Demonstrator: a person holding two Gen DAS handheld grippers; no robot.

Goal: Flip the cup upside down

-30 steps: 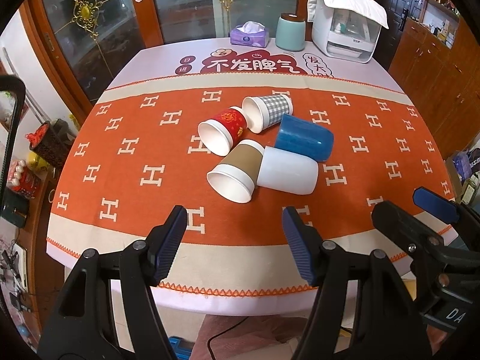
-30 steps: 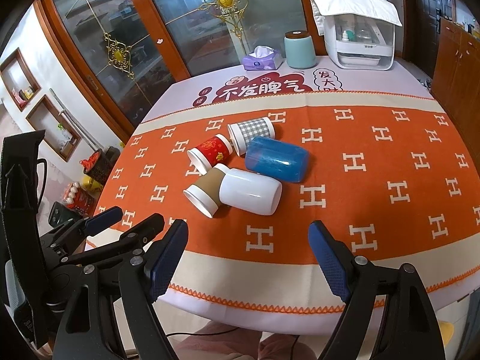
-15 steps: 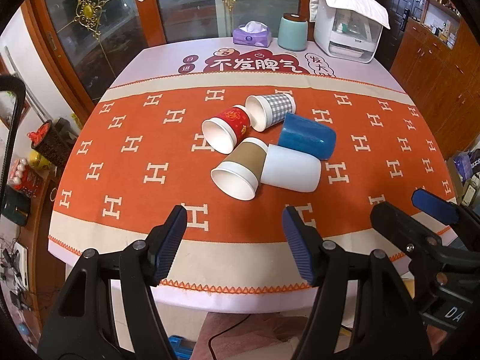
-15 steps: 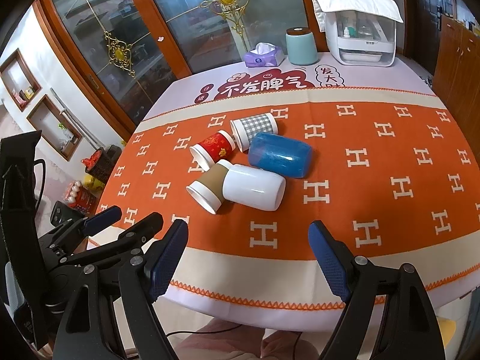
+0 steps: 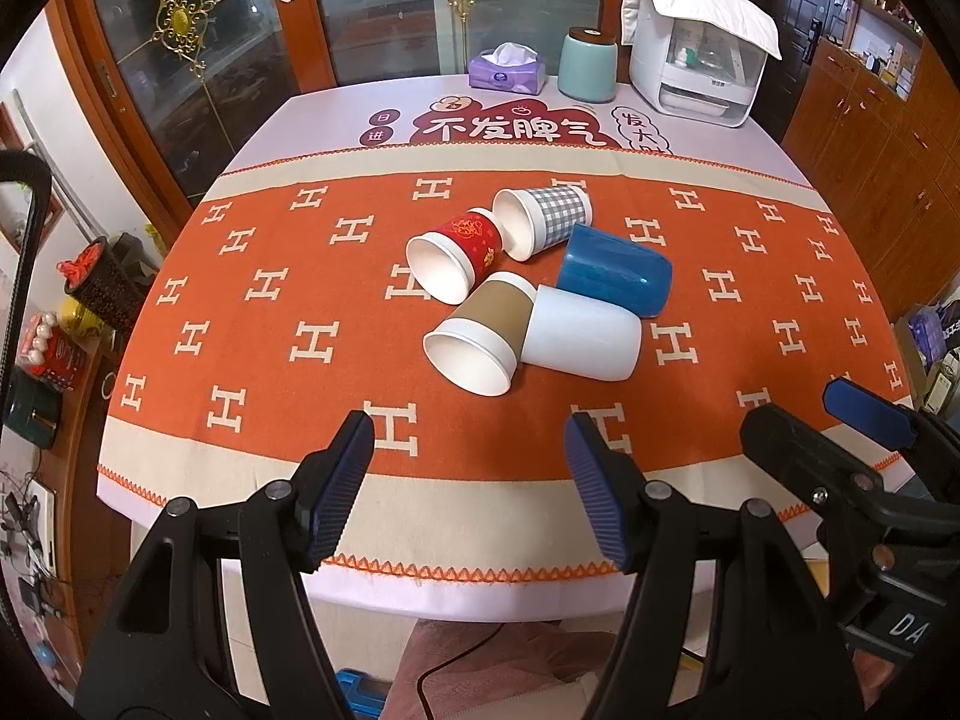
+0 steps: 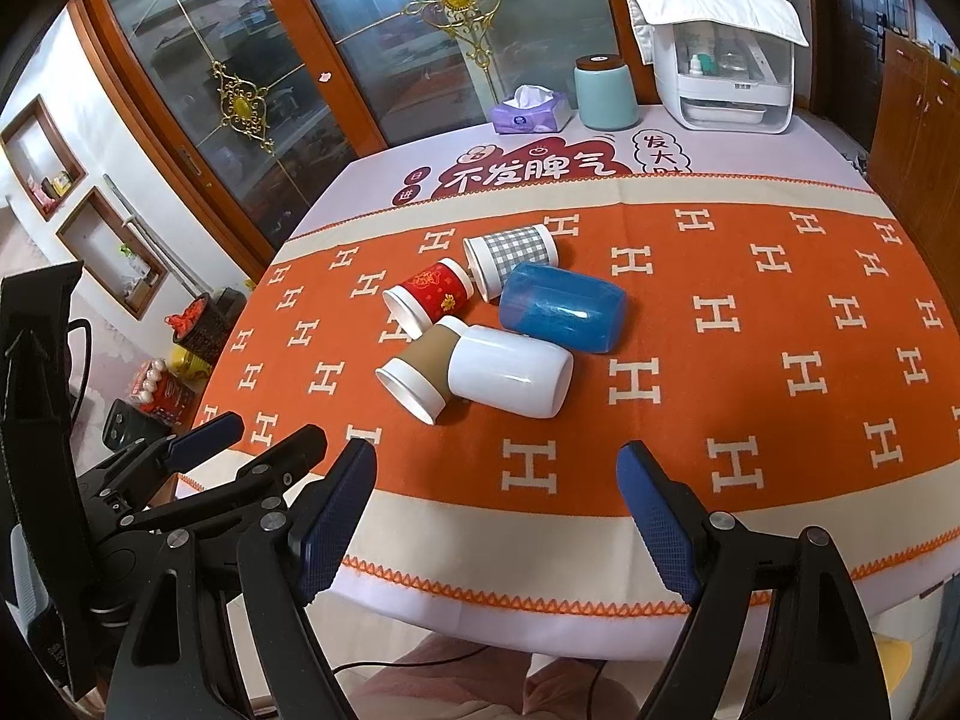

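Several cups lie on their sides in a cluster mid-table: a brown paper cup point(image 5: 480, 333), a white cup point(image 5: 582, 339), a blue cup point(image 5: 615, 270), a red paper cup point(image 5: 456, 255) and a grey checked cup point(image 5: 543, 219). They also show in the right wrist view: brown cup point(image 6: 423, 369), white cup point(image 6: 510, 369), blue cup point(image 6: 561, 306). My left gripper point(image 5: 471, 492) is open and empty above the table's near edge. My right gripper point(image 6: 498, 525) is open and empty, also at the near edge, right of the left one.
The table carries an orange patterned cloth point(image 5: 270, 324). At the far edge stand a purple tissue box point(image 5: 507, 69), a teal canister point(image 5: 588, 63) and a white appliance point(image 5: 699, 42). Glass cabinet doors are behind; wooden cabinets are on the right.
Both grippers have moved slightly back and up from the table; the cups appear a little farther away. Nothing was grasped, and the cups have not moved.
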